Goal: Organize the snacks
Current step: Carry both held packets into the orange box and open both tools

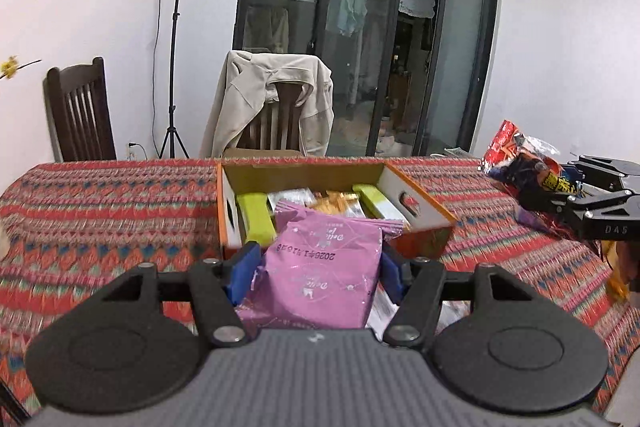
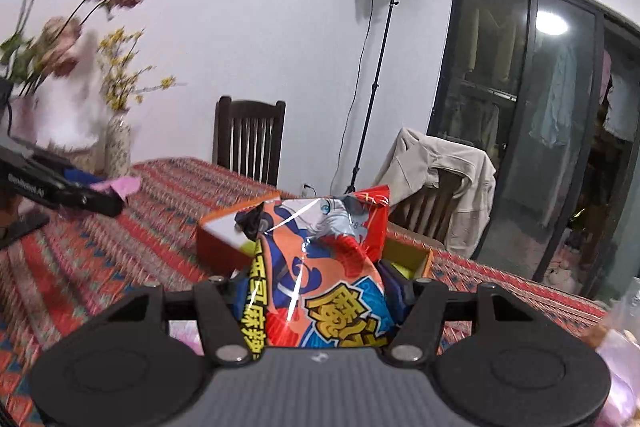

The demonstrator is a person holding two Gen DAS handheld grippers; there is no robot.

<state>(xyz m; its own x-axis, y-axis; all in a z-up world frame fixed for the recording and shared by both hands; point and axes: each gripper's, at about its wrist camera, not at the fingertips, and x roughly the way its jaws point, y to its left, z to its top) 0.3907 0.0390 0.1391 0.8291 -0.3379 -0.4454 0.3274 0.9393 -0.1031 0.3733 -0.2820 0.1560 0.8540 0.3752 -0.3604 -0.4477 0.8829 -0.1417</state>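
Two grippers each hold one snack bag. The left gripper (image 1: pixel 318 269) is closed on a pink bag (image 1: pixel 324 279), low in the middle of the left view. Its blue fingers (image 1: pixel 242 273) squeeze the bag from both sides, so it stands up and does not slip. The print on the pink bag is upside down; a date that starts with 2026 can be read, and the rest is too small.

Just above it in that picture sits the orange box (image 1: pixel 416 205), with green packs and gold wrappers inside. The bag points at the box, so it likely goes in there next.

The right gripper (image 2: pixel 316 291) is closed on a shiny red and blue bag (image 2: pixel 328 259), in the lower middle of the right view. Big yellow Chinese letters are on it, but the crinkles hide some. The box's orange corner (image 2: pixel 224 227) peeks out behind it.

Both bags hang over the striped red tablecloth (image 1: pixel 100 211).
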